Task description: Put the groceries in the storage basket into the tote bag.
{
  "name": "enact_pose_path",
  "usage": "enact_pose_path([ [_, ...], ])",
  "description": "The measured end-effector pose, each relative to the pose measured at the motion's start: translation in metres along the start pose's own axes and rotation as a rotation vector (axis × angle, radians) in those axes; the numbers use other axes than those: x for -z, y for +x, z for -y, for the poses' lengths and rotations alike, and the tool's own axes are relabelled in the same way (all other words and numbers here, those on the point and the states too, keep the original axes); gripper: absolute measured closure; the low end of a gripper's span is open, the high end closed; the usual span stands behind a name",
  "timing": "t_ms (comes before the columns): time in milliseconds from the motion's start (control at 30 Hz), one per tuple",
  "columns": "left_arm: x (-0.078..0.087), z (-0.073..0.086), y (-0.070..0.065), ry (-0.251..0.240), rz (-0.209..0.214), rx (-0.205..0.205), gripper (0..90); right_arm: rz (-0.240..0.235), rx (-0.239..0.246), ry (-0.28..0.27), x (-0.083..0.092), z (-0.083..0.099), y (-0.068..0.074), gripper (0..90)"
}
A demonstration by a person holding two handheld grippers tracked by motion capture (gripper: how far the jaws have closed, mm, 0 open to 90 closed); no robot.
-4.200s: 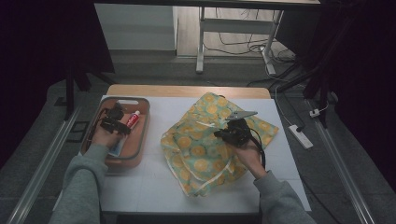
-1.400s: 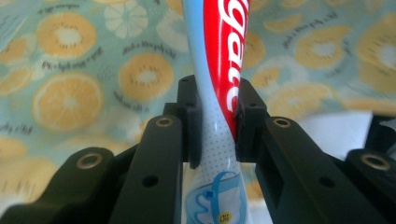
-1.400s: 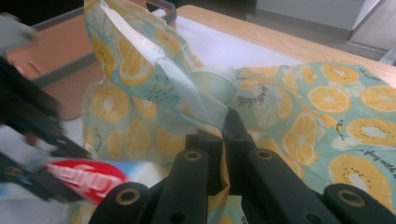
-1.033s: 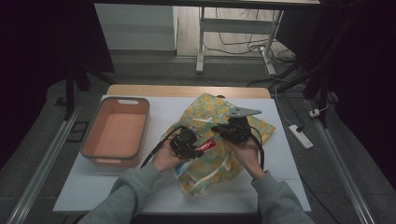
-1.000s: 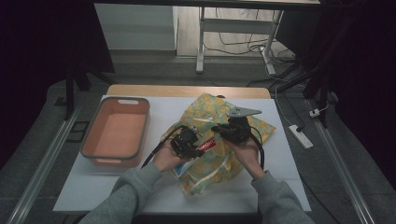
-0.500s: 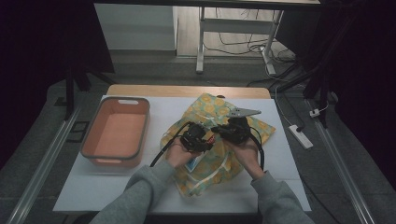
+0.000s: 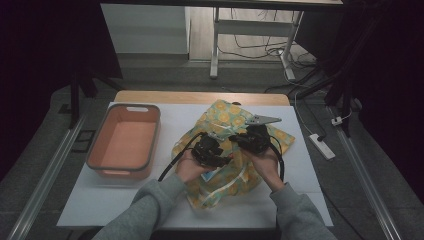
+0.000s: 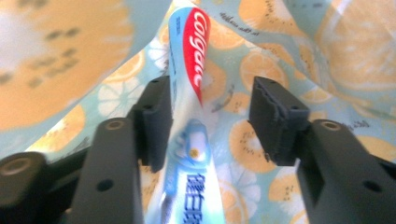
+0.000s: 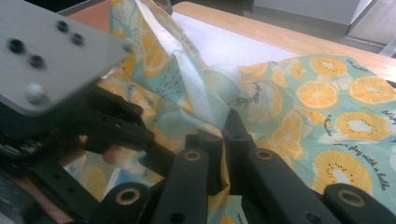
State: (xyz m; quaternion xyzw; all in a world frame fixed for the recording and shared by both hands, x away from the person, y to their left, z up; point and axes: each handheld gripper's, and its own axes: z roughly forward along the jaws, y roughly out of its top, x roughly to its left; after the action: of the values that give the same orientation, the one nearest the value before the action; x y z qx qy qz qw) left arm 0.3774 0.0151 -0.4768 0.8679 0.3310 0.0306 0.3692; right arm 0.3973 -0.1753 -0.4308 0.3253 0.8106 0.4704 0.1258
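Left tongs (image 8: 210, 121) just been opening, toothpaste tube (image 8: 189, 93) lying loose between jaws; right tongs (image 9: 223, 140) pinching bag's (image 7: 225, 117) rim, lifting.

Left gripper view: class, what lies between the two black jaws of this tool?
A toothpaste tube lies between them, resting against the left jaw and clear of the right one; the jaws have just been opening. Under it is the fruit-print bag.
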Motion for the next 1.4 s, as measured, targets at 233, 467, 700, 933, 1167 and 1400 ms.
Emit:
enact_pose_path([
  [233, 0.016, 0.012, 0.006, -0.006, 0.024, -0.002, 44.1, 0.005, -0.005, 0.008, -0.001, 0.002, -0.003, 88.8],
  [467, 0.056, 0.024, 0.006, -0.052, 0.030, -0.052, 41.5, 0.007, -0.006, 0.016, -0.001, 0.003, -0.005, 88.8],
  [700, 0.099, 0.039, 0.019, -0.112, 0.016, -0.051, 41.2, -0.003, 0.002, 0.023, 0.000, 0.004, -0.003, 88.7],
  [933, 0.130, 0.052, 0.041, -0.124, -0.012, -0.032, 40.3, -0.013, 0.032, 0.044, 0.004, 0.011, 0.001, 88.7],
  [1167, 0.135, 0.056, 0.057, -0.119, -0.039, -0.029, 39.3, -0.014, 0.042, 0.062, 0.010, 0.021, 0.006, 88.7],
  [1400, 0.137, 0.057, 0.066, -0.121, -0.033, -0.010, 38.5, -0.029, 0.065, 0.070, 0.013, 0.028, 0.014, 88.7],
])
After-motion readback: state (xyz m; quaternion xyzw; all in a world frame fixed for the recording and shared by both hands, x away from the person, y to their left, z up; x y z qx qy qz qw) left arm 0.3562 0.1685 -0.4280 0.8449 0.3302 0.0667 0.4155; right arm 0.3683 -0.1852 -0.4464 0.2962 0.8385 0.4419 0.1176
